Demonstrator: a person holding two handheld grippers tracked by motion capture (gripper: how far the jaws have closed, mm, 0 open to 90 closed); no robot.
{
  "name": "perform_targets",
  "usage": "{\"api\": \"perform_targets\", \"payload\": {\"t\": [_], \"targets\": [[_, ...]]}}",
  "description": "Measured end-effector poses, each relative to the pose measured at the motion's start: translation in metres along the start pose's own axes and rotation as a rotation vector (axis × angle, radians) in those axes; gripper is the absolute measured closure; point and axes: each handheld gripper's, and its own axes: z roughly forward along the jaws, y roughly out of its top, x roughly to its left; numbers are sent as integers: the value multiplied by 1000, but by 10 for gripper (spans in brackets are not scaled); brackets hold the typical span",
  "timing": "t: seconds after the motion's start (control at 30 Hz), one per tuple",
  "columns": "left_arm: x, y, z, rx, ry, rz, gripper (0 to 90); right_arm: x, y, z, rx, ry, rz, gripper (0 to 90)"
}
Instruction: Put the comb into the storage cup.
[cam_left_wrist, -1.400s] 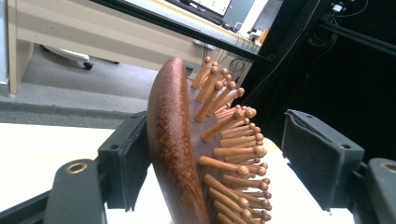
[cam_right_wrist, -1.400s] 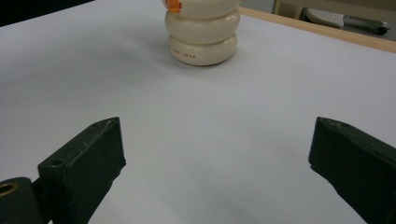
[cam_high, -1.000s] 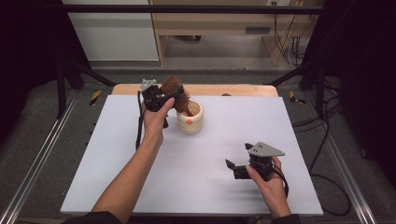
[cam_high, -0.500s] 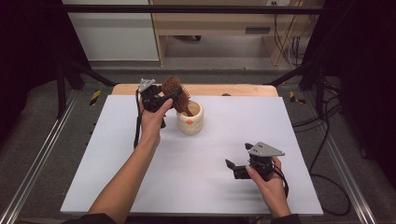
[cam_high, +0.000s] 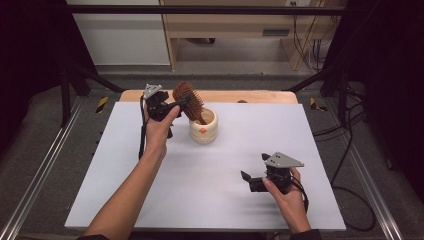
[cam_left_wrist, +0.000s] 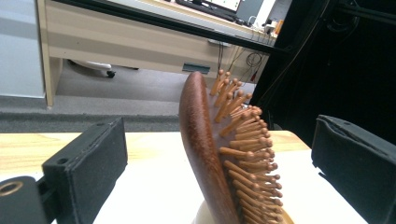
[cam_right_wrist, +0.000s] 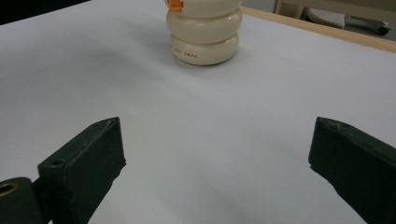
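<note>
A brown wooden hairbrush (cam_high: 189, 100) stands handle-down in a cream ribbed cup (cam_high: 204, 130) at the back middle of the white table (cam_high: 200, 200), leaning left. My left gripper (cam_high: 176, 106) is held up beside the brush head. In the left gripper view the brush (cam_left_wrist: 205, 154) rises between the wide-apart jaws of the left gripper (cam_left_wrist: 219, 154), touching neither. My right gripper (cam_high: 250, 181) rests low at the front right, open and empty, pointing left. In the right gripper view the cup (cam_right_wrist: 205, 32) stands far ahead of the right gripper (cam_right_wrist: 215, 140).
A wooden strip (cam_high: 260, 96) edges the table's far side. Metal rails (cam_high: 40, 175) run along the floor at both sides. A light wood desk (cam_high: 230, 25) stands beyond the table, with cables (cam_high: 350, 130) at the right.
My left gripper has drawn slightly to the left, away from the brush head. The brush stays in the cup. The right gripper has not moved.
</note>
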Motion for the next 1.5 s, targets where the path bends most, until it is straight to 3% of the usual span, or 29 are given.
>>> {"api": "perform_targets", "payload": {"t": [0.8,0.93,1.13,1.5], "targets": [[-7,12,-31,7,-36,98,43,0,0,0,2,0,-2,39],[-8,14,-37,11,-57,154,43,0,0,0,6,-8,-8,39],[-9,14,-44,26,-31,213,68,0,0,0,7,-9,-9,39],[-11,15,-61,7,-51,218,68,-1,0,-1,-1,-9,-5,39]]}}
